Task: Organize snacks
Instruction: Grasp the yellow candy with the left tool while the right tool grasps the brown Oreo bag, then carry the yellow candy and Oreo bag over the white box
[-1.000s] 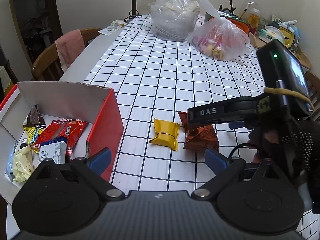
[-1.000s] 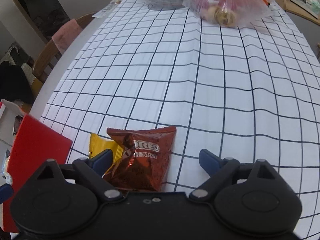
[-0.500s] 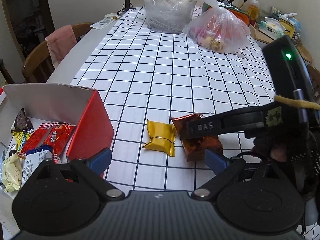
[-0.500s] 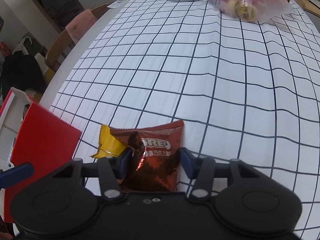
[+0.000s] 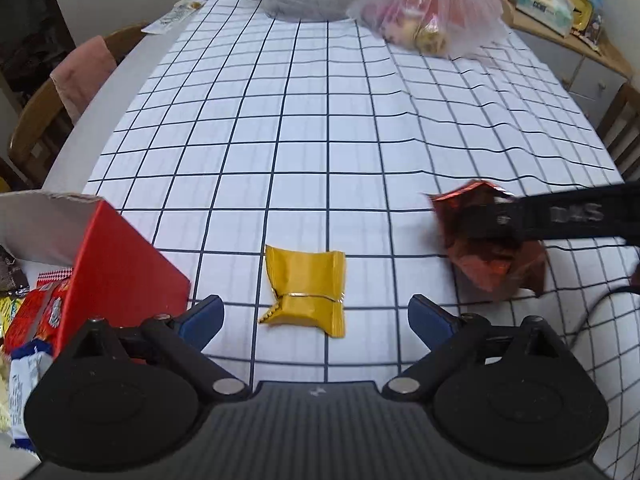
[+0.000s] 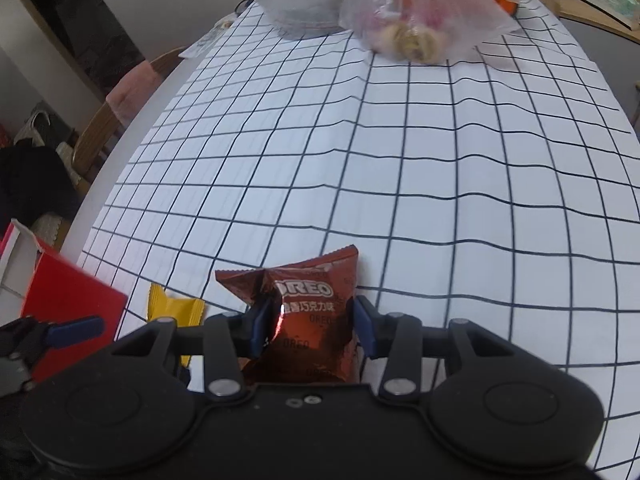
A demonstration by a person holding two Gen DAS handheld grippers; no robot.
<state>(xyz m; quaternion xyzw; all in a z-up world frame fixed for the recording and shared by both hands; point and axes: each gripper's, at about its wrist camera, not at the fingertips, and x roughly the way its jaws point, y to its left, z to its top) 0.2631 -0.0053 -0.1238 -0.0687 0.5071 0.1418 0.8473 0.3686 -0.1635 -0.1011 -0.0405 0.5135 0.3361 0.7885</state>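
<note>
We record the right gripper [image 6: 310, 326] closing its jaws on the brown Oreo packet [image 6: 304, 320] over the checked tablecloth [image 6: 440, 160], our left gripper [image 5: 316, 316] released above the yellow packet [image 5: 306, 290], beside the red box [image 5: 116, 264] of snacks.

Black claw [image 6: 310, 324] bodies w/ blue pads [image 5: 202, 316], silver pivot screws.

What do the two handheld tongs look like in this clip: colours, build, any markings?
Both tongs, left and right, are matte black plastic: two round pivot housings, angled link arms with silver pins, and blue finger pads. The left one's body is ribbed. Seen from the left camera, the right finger bears blurred white lettering.
</note>
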